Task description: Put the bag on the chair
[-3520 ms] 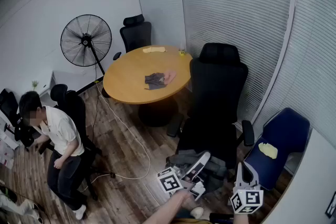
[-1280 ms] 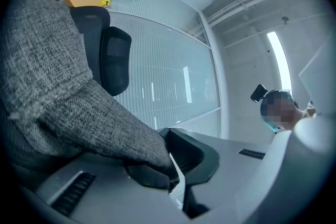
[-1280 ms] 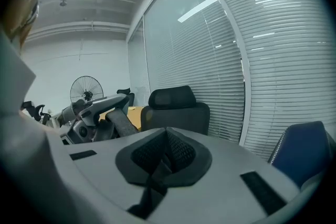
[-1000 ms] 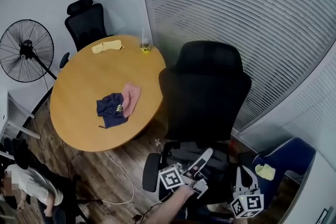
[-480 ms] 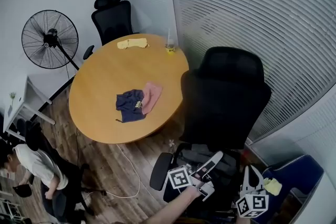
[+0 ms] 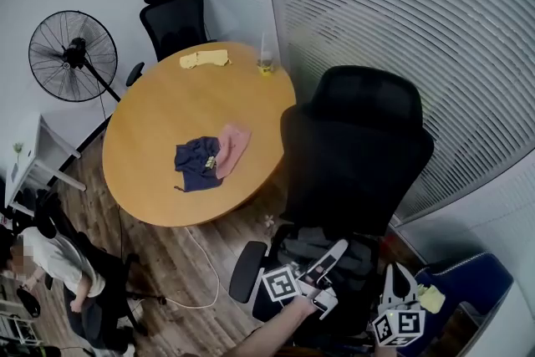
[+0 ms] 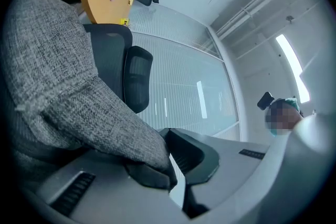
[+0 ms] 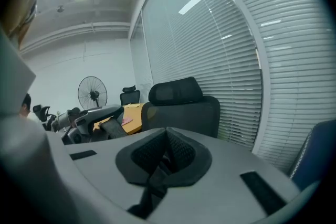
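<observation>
Black chair [image 6: 351, 155] is standing directly ahead. Grey fabric bag [image 6: 305, 245] is hanging low over its seat, with the left gripper [image 6: 333, 255] pinching the bag's edge. Right gripper [image 6: 394, 273] is idling alongside, jaws together, seemingly empty. Advice: be lowering until the seat is bearing the weight, bag centred, before releasing.

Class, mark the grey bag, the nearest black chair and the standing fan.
grey bag [image 7: 58, 71], left gripper view, on its woven side.
black chair [image 6: 355, 159], head view, on the middle of the backrest.
standing fan [image 6: 68, 56], head view, on the round grille.
</observation>
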Demonstrator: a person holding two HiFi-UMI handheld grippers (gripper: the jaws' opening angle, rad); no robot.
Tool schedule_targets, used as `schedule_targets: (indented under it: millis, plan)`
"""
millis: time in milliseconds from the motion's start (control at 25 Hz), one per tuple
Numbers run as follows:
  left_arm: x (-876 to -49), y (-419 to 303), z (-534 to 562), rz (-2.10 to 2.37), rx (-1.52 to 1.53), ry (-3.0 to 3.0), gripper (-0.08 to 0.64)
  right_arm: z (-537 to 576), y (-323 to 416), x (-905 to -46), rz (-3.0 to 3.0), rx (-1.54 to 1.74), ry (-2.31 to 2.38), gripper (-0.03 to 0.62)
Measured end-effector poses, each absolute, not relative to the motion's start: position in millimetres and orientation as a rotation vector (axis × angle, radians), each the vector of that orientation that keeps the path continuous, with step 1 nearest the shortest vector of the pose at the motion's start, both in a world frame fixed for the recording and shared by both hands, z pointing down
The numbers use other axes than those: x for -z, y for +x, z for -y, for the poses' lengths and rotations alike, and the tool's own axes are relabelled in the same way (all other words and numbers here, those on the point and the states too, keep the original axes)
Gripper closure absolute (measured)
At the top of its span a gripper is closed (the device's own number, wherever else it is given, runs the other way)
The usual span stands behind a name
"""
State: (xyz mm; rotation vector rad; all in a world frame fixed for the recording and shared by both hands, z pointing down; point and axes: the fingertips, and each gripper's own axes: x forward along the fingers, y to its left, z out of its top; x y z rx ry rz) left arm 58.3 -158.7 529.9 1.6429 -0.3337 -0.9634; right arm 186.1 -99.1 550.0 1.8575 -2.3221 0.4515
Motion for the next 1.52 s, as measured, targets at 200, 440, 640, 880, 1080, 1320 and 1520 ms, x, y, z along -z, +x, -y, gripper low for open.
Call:
schedule_targets:
  millis: [200,440,640,880,1080,1320,1520]
  plan:
    - [-541,70,171,0.378,0.957,1.616,0.537,116,174,-554,2.364,-0.439,1.773,0.58]
    - [-551,74,190,0.437,0.985,1.586,0.538,125,187,-568,2.353,-0.506,1.766,0.58]
    - [-561,80,208,0.459,1.003,1.549,0.537,134,202,-575,2.321,-0.52,1.77,0.58]
    - [-571,78,226,0.478,1.028,1.5,0.538,149,204,-581,2.314,-0.538,1.756,0.58]
    - [-577,84,240,0.477,1.032,1.496,0.538,159,199,-590,2.334,-0.571,1.725,0.58]
    - [-583,85,257,0.493,1.019,1.512,0.538,163,200,-595,2.328,-0.596,1.713,0.58]
    - [-586,87,263,0.504,1.008,1.535,0.538,165,200,-598,2.323,-0.612,1.711,0.58]
